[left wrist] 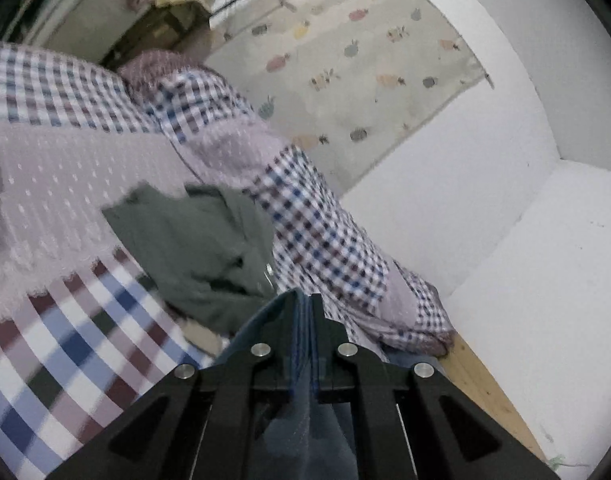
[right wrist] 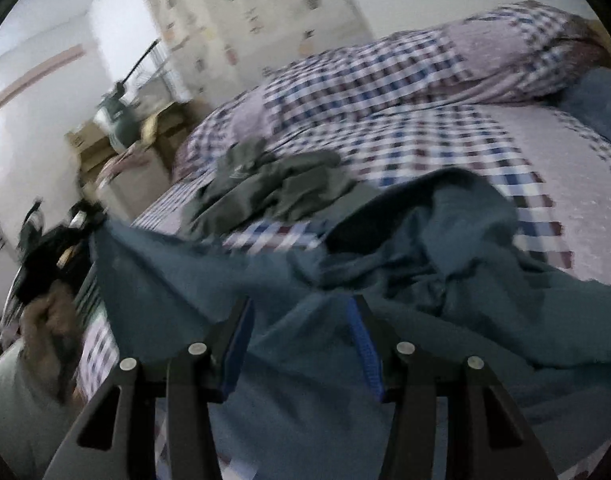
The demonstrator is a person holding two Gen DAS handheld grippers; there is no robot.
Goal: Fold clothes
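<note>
A blue garment lies rumpled on the checked bed, spread under and ahead of my right gripper. The right gripper is open, its blue-padded fingers apart just over the cloth. My left gripper is shut on an edge of the same blue garment, which hangs down between its fingers. In the right wrist view that gripper shows at the left, pulling a corner of the garment taut. A dark green garment lies crumpled beyond it, also shown in the right wrist view.
The bed has a checked sheet and a lilac-and-checked quilt bunched along the wall side. A white wall and a wooden bed edge are at the right. A patterned curtain and furniture stand beyond.
</note>
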